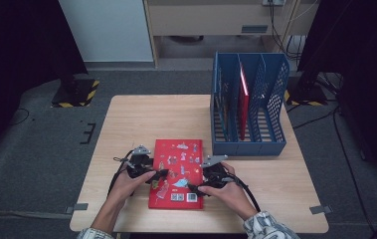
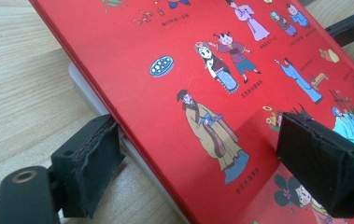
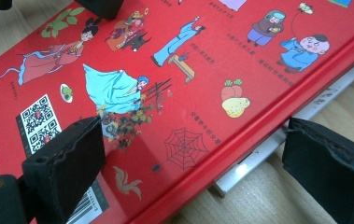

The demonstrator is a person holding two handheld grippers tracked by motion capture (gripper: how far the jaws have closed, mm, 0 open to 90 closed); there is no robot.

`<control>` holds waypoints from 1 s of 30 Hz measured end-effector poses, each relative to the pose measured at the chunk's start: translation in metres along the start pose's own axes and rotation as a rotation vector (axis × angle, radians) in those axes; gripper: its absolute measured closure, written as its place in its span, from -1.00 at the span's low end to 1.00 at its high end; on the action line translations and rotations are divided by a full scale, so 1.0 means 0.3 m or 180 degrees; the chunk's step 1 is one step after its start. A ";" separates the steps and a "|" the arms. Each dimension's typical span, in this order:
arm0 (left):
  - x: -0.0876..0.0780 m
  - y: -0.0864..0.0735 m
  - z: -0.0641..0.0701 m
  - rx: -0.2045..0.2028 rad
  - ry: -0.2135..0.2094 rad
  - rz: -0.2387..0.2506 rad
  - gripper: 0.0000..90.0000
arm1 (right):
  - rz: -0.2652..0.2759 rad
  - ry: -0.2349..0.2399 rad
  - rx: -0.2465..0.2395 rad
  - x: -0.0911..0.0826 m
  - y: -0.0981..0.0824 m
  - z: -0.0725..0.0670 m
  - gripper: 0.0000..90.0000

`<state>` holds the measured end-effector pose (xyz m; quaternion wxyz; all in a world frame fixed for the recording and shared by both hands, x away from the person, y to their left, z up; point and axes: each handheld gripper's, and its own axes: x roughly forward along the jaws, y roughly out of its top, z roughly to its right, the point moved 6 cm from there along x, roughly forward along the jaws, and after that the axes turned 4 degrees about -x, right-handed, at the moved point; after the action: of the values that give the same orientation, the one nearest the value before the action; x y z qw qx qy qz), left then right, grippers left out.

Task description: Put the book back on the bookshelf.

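A red hardcover book (image 1: 178, 159) with cartoon figures lies flat near the front of the wooden table (image 1: 141, 119). My left gripper (image 1: 158, 175) is at the book's left edge. In the left gripper view its jaws (image 2: 207, 168) straddle that edge, one pad beside the white pages and the other just over the cover (image 2: 174, 107), open. My right gripper (image 1: 194, 187) is at the book's right edge. Its jaws (image 3: 198, 172) stand wide, one pad over the cover (image 3: 188, 93) and one beside the page edge above the table.
A blue slotted file rack (image 1: 248, 144) stands at the table's back right, just beyond the book, with a red book (image 1: 244, 99) upright in a middle slot. Bare wood lies to the left and behind the flat book. Both of the person's hands come in from the front edge.
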<state>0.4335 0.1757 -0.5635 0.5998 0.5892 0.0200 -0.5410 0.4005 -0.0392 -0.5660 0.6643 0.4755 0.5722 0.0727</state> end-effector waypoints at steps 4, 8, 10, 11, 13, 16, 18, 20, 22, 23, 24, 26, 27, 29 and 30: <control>-0.008 0.006 0.002 0.0029 0.0025 0.0026 -0.67 | -0.0008 -0.0001 0.0002 0.001 0.001 0.001 -0.86; -0.013 0.014 0.008 0.0058 0.0003 0.0087 -0.57 | -0.0012 0.0020 0.0037 0.001 0.001 0.005 -0.87; -0.010 0.014 0.014 0.0069 0.0010 0.0067 -0.57 | -0.0019 0.0035 0.0063 0.001 0.000 0.008 -0.87; -0.010 0.013 0.017 0.0053 0.0005 0.0063 -0.57 | -0.0025 0.0040 0.0075 0.001 -0.001 0.009 -0.87; -0.012 0.014 0.016 0.0076 0.0011 0.0056 -0.57 | -0.0033 0.0053 0.0093 0.000 -0.002 0.009 -0.87; -0.017 0.016 0.021 0.0087 0.0014 0.0059 -0.57 | -0.0030 0.0037 0.0077 -0.001 0.002 0.006 -0.86; -0.021 0.018 0.026 0.0116 0.0020 0.0074 -0.56 | -0.0047 0.0040 0.0051 -0.005 0.005 0.002 -0.85; -0.027 0.021 0.028 0.0135 0.0024 0.0089 -0.55 | -0.0062 0.0037 0.0039 -0.009 0.007 -0.001 -0.85; -0.033 0.024 0.029 0.0143 0.0023 0.0113 -0.52 | -0.0047 0.0024 0.0024 -0.011 0.011 -0.003 -0.84; -0.038 0.025 0.031 0.0151 0.0027 0.0124 -0.51 | -0.0049 0.0025 0.0015 -0.015 0.012 -0.002 -0.82; -0.042 0.026 0.032 0.0157 0.0032 0.0133 -0.49 | -0.0031 0.0009 0.0015 -0.016 0.014 -0.003 -0.81; -0.049 0.028 0.035 0.0182 0.0045 0.0137 -0.48 | -0.0014 -0.0009 0.0027 -0.021 0.019 -0.003 -0.78; -0.052 0.030 0.038 0.0191 0.0059 0.0147 -0.47 | -0.0013 -0.0013 0.0027 -0.023 0.021 -0.004 -0.77; -0.059 0.032 0.042 0.0208 0.0073 0.0163 -0.46 | -0.0006 -0.0015 0.0030 -0.026 0.025 -0.006 -0.75; -0.063 0.034 0.044 0.0214 0.0082 0.0175 -0.45 | 0.0000 -0.0029 0.0027 -0.028 0.027 -0.007 -0.75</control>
<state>0.4244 0.1752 -0.5399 0.5940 0.6163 -0.0067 -0.5170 0.3996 -0.0390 -0.5542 0.6648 0.4786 0.5695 0.0681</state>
